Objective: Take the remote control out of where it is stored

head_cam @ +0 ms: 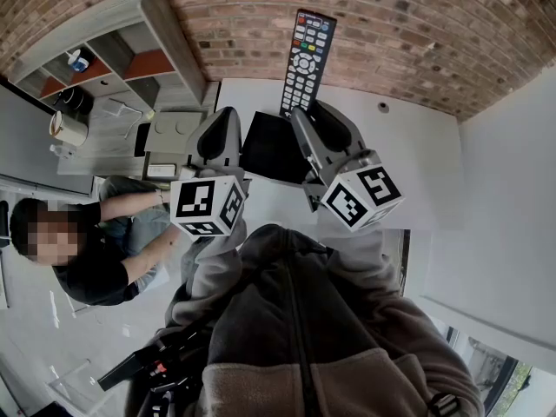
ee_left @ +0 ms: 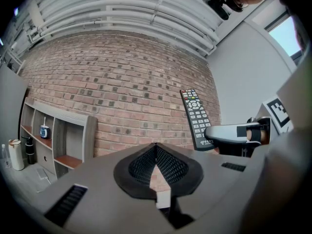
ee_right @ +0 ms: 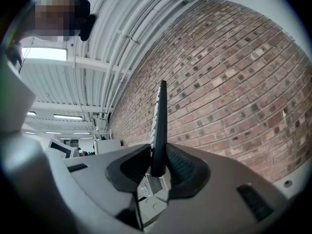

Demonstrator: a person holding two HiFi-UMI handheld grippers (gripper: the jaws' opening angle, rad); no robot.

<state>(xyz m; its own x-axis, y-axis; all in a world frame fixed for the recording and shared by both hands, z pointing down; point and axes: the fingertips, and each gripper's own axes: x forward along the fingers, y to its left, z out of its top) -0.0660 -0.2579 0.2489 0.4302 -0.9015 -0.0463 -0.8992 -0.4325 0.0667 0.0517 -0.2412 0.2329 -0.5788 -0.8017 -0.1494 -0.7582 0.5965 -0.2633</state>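
the right gripper [ee_right: 158, 172] fingers pinch the remote control [ee_right: 159, 121] by its end only, so it may pivot loose. the left gripper [ee_left: 156, 165] fingers are pressed together, empty.

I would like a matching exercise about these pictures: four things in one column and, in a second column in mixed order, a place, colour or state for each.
Things:
1. remote control
2. left claw
3. right claw
4. shelf unit

Descriptions:
A. shut and empty
B. against the brick wall
C. black, with rows of buttons
D. shut on the remote control

Right pairs: 1-C, 2-A, 3-D, 4-B.
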